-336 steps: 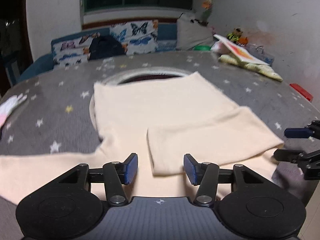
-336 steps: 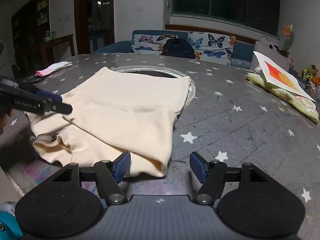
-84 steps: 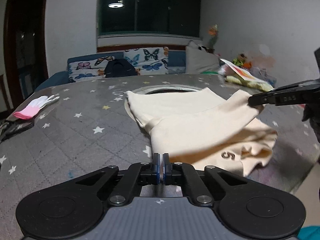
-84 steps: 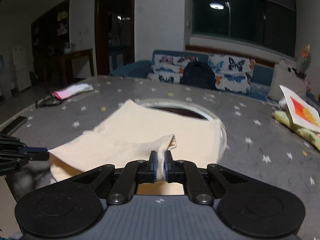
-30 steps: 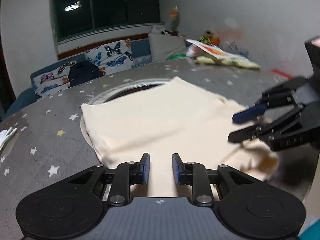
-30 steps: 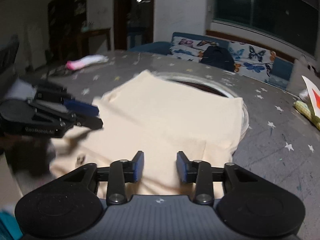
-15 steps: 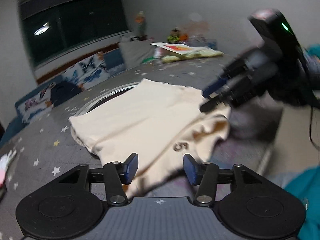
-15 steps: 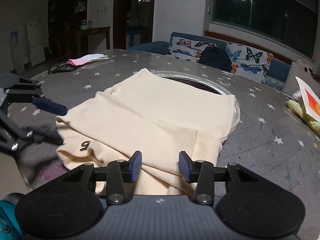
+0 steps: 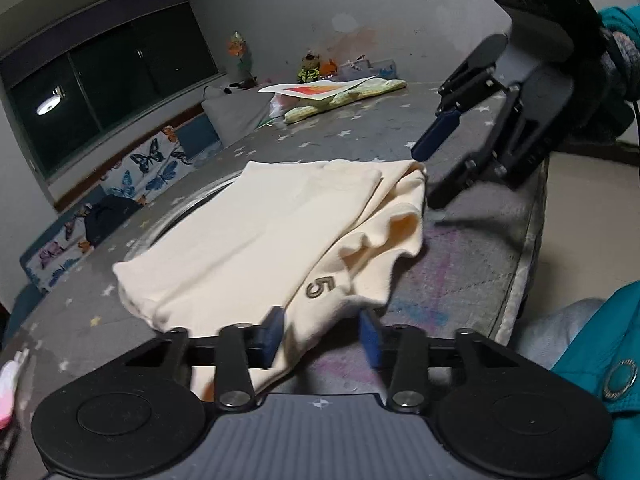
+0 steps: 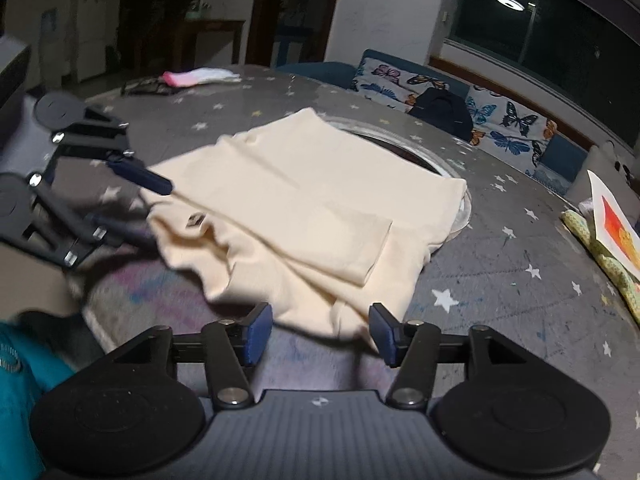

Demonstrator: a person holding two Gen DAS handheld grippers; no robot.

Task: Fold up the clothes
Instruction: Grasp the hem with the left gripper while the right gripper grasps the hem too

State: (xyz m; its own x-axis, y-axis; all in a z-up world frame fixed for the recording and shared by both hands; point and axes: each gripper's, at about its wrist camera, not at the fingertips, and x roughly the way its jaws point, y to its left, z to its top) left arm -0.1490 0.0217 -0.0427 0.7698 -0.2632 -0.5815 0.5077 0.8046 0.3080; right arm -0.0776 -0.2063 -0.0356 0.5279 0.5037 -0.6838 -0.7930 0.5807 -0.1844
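Observation:
A cream garment [image 9: 256,236] with a dark "5" mark [image 9: 319,288] lies partly folded on the grey star-patterned table [image 9: 472,264]. It also shows in the right wrist view [image 10: 304,208]. My left gripper [image 9: 322,334] is open with the garment's near corner between its fingers. My right gripper [image 10: 320,334] is open at the garment's other near corner. Each gripper shows in the other's view: the right gripper [image 9: 436,168] by the far corner, the left gripper [image 10: 136,196] at the left edge.
A round hole [image 10: 404,148] in the table lies under the garment's far end. A pink and white glove [image 10: 200,76] lies far left. A cushion with a printed sheet [image 10: 608,232] is at right. The table's front edge [image 9: 532,248] is close.
Both grippers have let go of the garment and opened wider. They have swung to the two near corners, and the garment lies folded on the table.

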